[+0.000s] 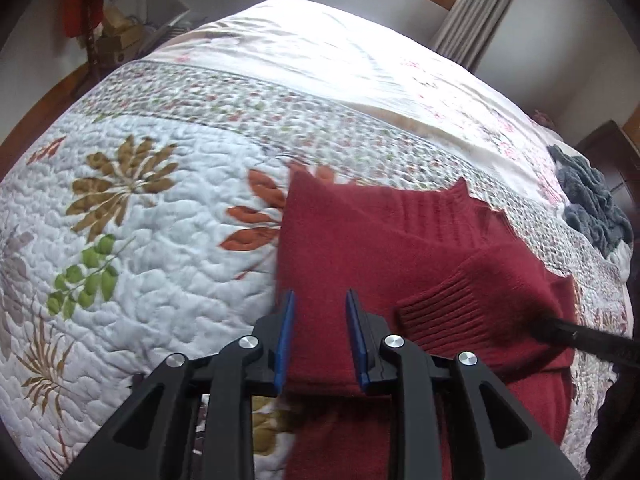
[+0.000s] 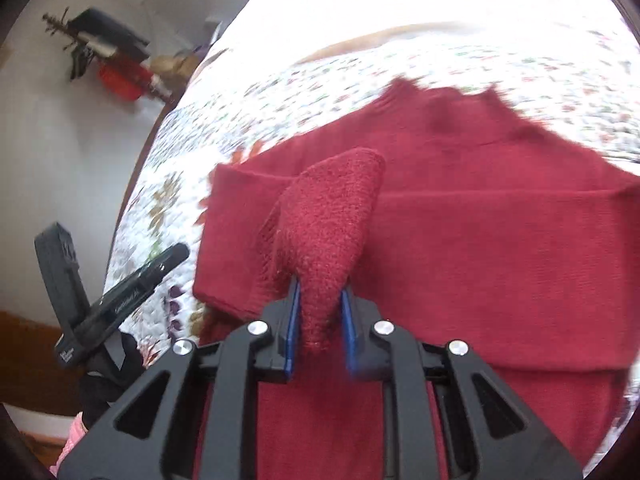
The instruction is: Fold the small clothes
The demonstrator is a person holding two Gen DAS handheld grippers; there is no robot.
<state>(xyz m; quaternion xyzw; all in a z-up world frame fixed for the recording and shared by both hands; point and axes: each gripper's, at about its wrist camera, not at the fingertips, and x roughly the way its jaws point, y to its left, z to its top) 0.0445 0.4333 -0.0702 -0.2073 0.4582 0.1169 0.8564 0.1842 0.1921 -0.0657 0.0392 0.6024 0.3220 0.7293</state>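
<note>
While right tongs clench one sleeve, left tongs released, one red sweater, one quilt.

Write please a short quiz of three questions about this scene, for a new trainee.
1. True or false: the left gripper holds the red sweater.
2. What does the right gripper hold? A) sweater sleeve B) grey cloth C) nothing
3. What lies on the quilt far right in the left wrist view?

Key: 1 false, its fingers are apart. 2 A. 3 a dark grey garment.
</note>
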